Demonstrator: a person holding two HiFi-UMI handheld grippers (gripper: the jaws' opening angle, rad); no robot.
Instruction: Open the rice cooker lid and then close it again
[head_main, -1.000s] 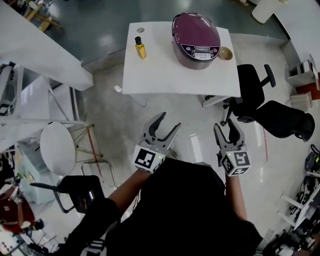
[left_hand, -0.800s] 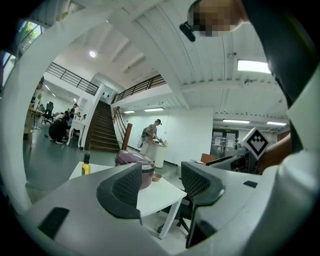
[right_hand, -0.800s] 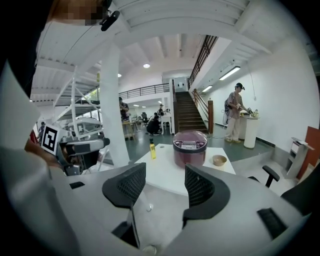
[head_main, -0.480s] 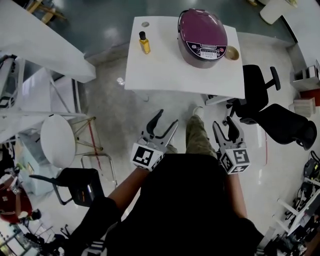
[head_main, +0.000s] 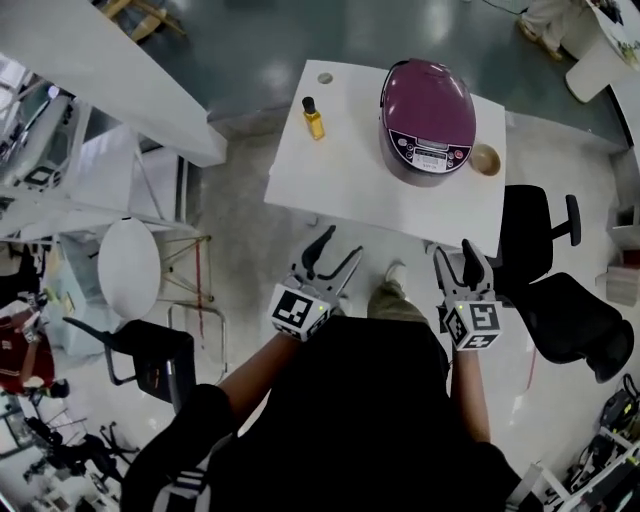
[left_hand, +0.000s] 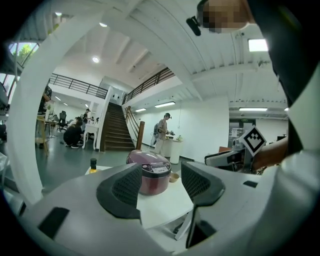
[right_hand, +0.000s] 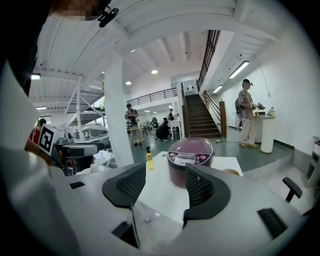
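Observation:
A purple rice cooker (head_main: 427, 118) with its lid down stands on the right half of a white table (head_main: 340, 170); it also shows in the left gripper view (left_hand: 150, 172) and the right gripper view (right_hand: 190, 157). My left gripper (head_main: 333, 250) is open, short of the table's near edge. My right gripper (head_main: 459, 258) is open too, just off the table's near right edge. Nothing sits between either pair of jaws. Both grippers are well apart from the cooker.
A small yellow bottle (head_main: 314, 118) stands on the table's left part, and a small wooden bowl (head_main: 486, 158) sits right of the cooker. A black office chair (head_main: 545, 265) is at the right. A round white stool (head_main: 130, 268) and a dark chair (head_main: 152, 358) are at the left.
The person has walked towards the table, so the table and cooker sit nearer to both grippers. Both grippers have stayed open and empty.

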